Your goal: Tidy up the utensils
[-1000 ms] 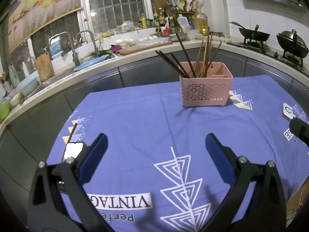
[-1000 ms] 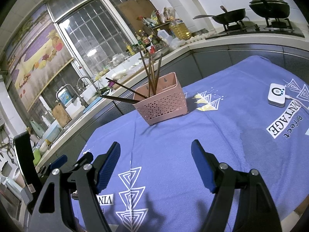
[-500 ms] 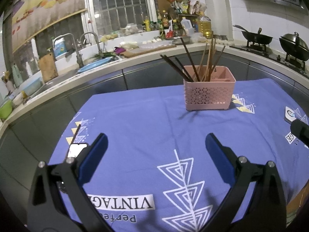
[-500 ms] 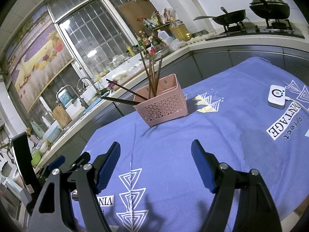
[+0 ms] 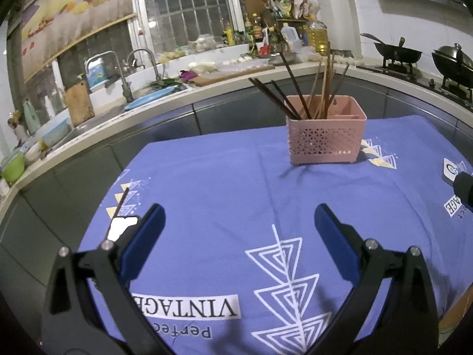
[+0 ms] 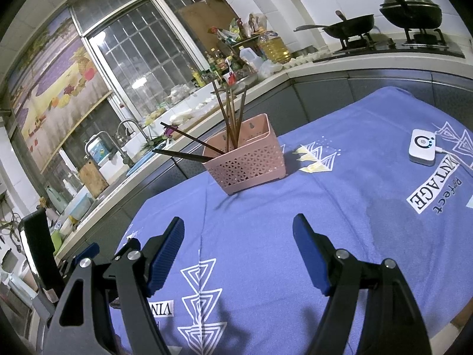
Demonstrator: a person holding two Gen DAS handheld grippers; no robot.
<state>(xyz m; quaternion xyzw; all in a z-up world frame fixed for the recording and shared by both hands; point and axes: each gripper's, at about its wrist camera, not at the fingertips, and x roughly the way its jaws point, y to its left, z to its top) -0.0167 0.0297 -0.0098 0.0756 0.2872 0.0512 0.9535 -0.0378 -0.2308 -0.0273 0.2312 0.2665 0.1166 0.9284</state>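
A pink perforated utensil basket (image 5: 325, 140) (image 6: 246, 162) stands upright on the blue tablecloth (image 5: 224, 183) (image 6: 340, 207), well beyond both grippers. Several dark and light chopsticks (image 5: 295, 94) (image 6: 229, 118) lean out of its left compartment. One dark chopstick (image 5: 121, 201) lies on the cloth's left edge beside a white phone-like object (image 5: 121, 227), just left of my left gripper's left finger. My left gripper (image 5: 239, 232) is open with nothing between its blue pads. My right gripper (image 6: 238, 245) is open and empty too, above bare cloth.
A small white device (image 6: 422, 147) (image 5: 450, 171) with a cable lies on the cloth at the right. Behind the table a curved kitchen counter (image 5: 207, 88) holds a sink, bottles and two woks (image 6: 411, 9). The left gripper's body (image 6: 38, 251) shows at the right wrist view's left edge.
The left wrist view has tilted slightly, so the basket sits a little lower and more to the right. Both grippers stay open and in place.
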